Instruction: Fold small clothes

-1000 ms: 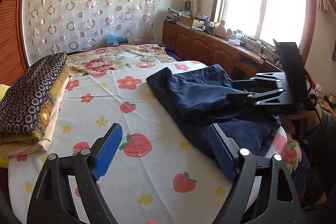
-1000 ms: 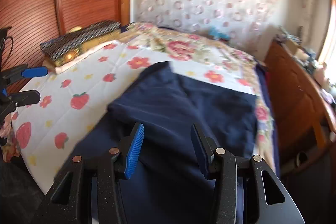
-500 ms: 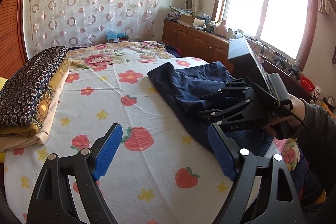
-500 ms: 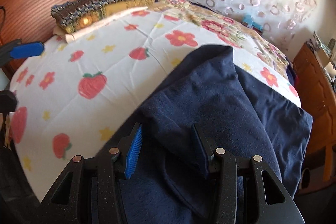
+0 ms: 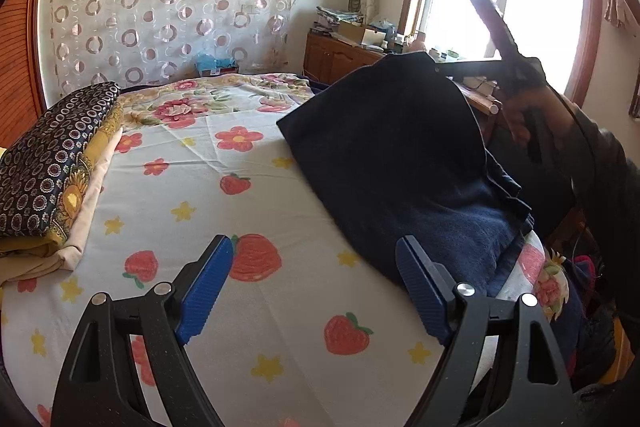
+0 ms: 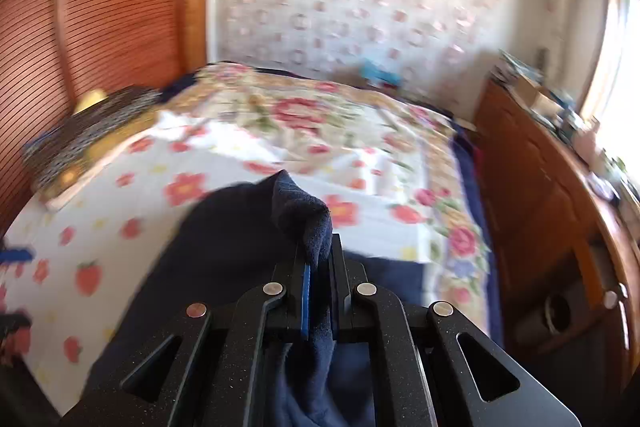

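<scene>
A navy blue garment [image 5: 400, 155] lies on the right side of the bed; one edge of it is lifted high, the rest drapes down to the sheet. My right gripper [image 6: 318, 259] is shut on a bunched fold of the navy garment [image 6: 304, 219] and holds it above the bed; the gripper also shows in the left wrist view [image 5: 440, 69] at the raised top corner of the cloth. My left gripper [image 5: 314, 283] is open and empty, low over the strawberry-print sheet [image 5: 224, 211], left of the garment's lower edge.
A stack of folded patterned bedding [image 5: 48, 163] lies on the bed's left side. A floral quilt [image 5: 208, 103] covers the far end. A wooden cabinet [image 5: 340, 59] with clutter runs along the right wall under the window. A wooden wall panel [image 6: 100, 7] stands at the left.
My right gripper has shut on a fold of the navy garment and lifted it well above the bed. My left gripper has stayed open at about the same place.
</scene>
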`<state>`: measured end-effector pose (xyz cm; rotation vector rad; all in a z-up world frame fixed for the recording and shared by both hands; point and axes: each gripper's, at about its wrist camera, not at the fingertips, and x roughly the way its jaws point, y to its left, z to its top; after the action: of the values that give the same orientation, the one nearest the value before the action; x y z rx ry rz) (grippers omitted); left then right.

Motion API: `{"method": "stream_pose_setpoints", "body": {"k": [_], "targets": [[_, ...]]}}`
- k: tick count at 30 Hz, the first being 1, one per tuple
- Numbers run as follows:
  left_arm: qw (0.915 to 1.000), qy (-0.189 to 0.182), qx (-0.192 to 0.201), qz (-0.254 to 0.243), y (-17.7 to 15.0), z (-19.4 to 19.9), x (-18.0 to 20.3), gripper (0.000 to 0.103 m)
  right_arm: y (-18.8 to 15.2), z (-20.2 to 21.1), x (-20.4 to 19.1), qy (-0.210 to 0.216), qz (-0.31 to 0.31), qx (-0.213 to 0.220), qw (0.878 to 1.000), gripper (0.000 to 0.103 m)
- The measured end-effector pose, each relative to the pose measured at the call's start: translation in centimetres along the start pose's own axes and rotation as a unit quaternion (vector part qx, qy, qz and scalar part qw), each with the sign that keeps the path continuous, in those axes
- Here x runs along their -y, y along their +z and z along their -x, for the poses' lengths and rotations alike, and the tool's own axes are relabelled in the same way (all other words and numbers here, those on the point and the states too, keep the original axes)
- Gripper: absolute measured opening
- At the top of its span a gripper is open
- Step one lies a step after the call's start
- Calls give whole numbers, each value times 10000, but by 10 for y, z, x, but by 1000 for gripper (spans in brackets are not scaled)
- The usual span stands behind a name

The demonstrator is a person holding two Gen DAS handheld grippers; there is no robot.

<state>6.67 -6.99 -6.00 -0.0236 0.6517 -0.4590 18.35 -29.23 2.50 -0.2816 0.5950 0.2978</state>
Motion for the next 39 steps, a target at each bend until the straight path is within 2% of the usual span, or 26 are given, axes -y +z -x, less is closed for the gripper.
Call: {"method": "stream_pose_setpoints", "body": {"k": [4, 6, 9, 11, 13, 16, 20, 27, 34, 39], "targets": [[10000, -36, -58, -69, -2, -4, 6, 84, 5, -32, 26, -495, -166, -388, 9979, 7], [9999, -45, -107, -62, -4, -8, 6, 84, 6, -49, 38, -632, -464, -574, 9953, 7], [9998, -69, -148, -69, -6, -10, 9, 84, 2, -64, 46, -915, -670, -798, 9903, 23], [9998, -88, -165, -87, -6, -11, 11, 84, -2, -63, 42, -851, -617, -805, 9912, 25], [9998, -91, -157, -106, -5, -12, 14, 84, -7, -53, 32, -886, -483, -751, 9921, 26], [9997, -102, -164, -165, -5, -12, 19, 84, -25, -28, 15, -602, -416, -555, 9958, 26], [9995, -120, -188, -232, -4, -14, 25, 84, -70, 13, 7, -379, -283, -373, 9982, 27], [9989, -129, -284, -350, -3, -21, 38, 84, -146, 51, 11, -168, -466, -524, 9974, 27], [9981, -160, -368, -468, -3, -30, 51, 84, -172, 75, 16, -334, -561, -632, 9959, 27], [9974, -220, -463, -512, -5, -37, 59, 84, -176, 85, 13, -208, -711, -703, 9948, 27]]}}
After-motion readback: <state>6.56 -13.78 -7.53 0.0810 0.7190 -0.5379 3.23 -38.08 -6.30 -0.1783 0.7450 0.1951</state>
